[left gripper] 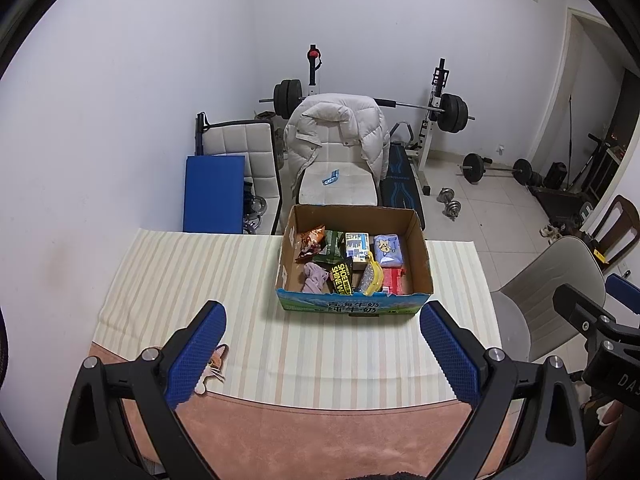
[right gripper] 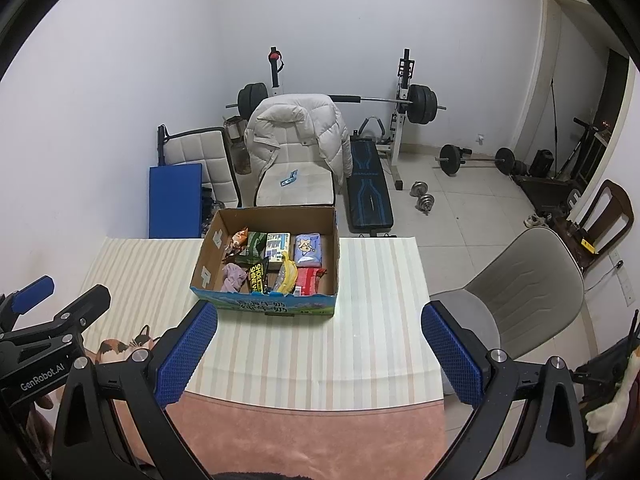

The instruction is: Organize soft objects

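With the left tongs (left gripper: 322, 354) and right tongs (right gripper: 319, 354) both spread apart and empty above the counter (left gripper: 192, 280), reach forward into the cardboard box (left gripper: 352, 307), likely pinching the crumpled pink cloth (left gripper: 314, 278) at its bunched middle.

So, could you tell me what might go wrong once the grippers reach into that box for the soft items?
The pink cloth lies crumpled against the shoe-shine packet, so a pinch may drag the packet along. The cardboard box sits loose on the striped cloth and could slide if a wall is bumped. Both the left gripper and right gripper are open and close together, so they may collide.
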The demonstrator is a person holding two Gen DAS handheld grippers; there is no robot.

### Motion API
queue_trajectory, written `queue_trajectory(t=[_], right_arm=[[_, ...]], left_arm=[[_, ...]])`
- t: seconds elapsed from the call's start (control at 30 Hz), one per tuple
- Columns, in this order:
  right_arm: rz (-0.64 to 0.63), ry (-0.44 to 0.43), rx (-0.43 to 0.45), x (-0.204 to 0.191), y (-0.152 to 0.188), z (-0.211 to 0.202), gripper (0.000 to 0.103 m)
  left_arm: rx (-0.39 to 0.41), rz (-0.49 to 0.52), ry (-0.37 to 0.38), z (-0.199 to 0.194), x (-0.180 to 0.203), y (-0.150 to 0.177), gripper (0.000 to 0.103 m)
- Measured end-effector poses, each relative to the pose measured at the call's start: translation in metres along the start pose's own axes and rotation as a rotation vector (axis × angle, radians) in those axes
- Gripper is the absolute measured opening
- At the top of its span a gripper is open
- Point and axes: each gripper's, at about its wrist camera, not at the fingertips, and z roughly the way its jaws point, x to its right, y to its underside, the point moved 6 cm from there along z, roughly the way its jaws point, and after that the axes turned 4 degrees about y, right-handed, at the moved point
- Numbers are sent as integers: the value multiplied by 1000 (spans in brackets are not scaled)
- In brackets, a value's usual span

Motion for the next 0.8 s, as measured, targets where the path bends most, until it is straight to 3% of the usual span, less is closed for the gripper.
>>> queue_trajectory(t=[0.8], right_arm=[[-3, -4, 8, 4, -4, -8, 103]], left_arm=[[8, 7, 7, -10, 5, -4, 100]])
